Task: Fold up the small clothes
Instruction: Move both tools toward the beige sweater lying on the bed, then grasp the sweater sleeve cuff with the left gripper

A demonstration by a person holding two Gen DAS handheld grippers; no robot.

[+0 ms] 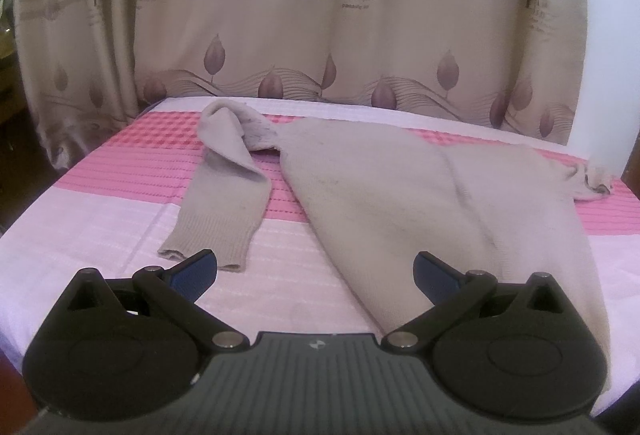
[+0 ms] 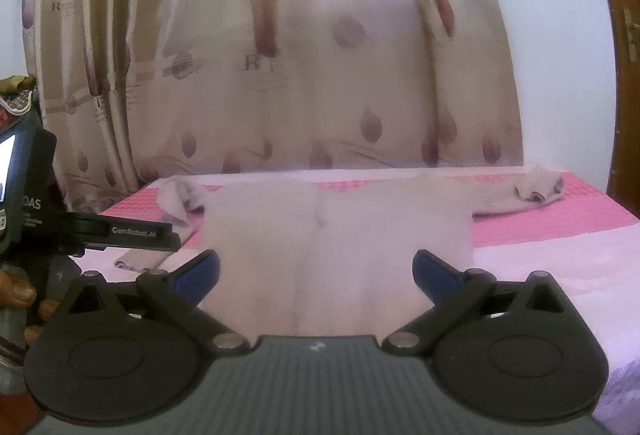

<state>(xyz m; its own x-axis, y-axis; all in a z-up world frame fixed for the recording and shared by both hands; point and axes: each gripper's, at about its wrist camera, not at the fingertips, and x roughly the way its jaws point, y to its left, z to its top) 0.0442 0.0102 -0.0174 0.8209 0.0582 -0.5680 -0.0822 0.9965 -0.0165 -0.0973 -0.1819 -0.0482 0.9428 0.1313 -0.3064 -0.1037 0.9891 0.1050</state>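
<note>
A small beige knitted sweater [image 2: 336, 227] lies spread flat on a bed covered by a pink and white bedspread [image 2: 560, 231], its body facing up and its hem toward the two grippers. One sleeve [image 1: 224, 195] is bent at the elbow and doubles back so its ribbed cuff [image 1: 208, 247] rests on the pale stripe near the left gripper's left finger. The other sleeve [image 2: 524, 195] stretches out sideways across the pink checked band, its cuff crumpled at the far end.

The left gripper [image 1: 316, 271] hangs just above the bedspread with its blue-padded fingers spread wide and nothing between them; the sweater's lower corner lies near its right finger. The right gripper [image 2: 316, 271] is likewise spread wide and empty, poised over the sweater's hem.

From the right wrist view the left gripper's body shows at the edge, with "GenRobot_AI" printed in white on its black arm [image 2: 128, 235] and letters reading "DAS" on the casing; a hand [image 2: 24, 295] grips it below.

Behind the bed hangs a cream curtain [image 1: 320, 35] patterned with mauve leaves, printed with "love" inside striped circles, a large "R", and small script too blurred to read.
</note>
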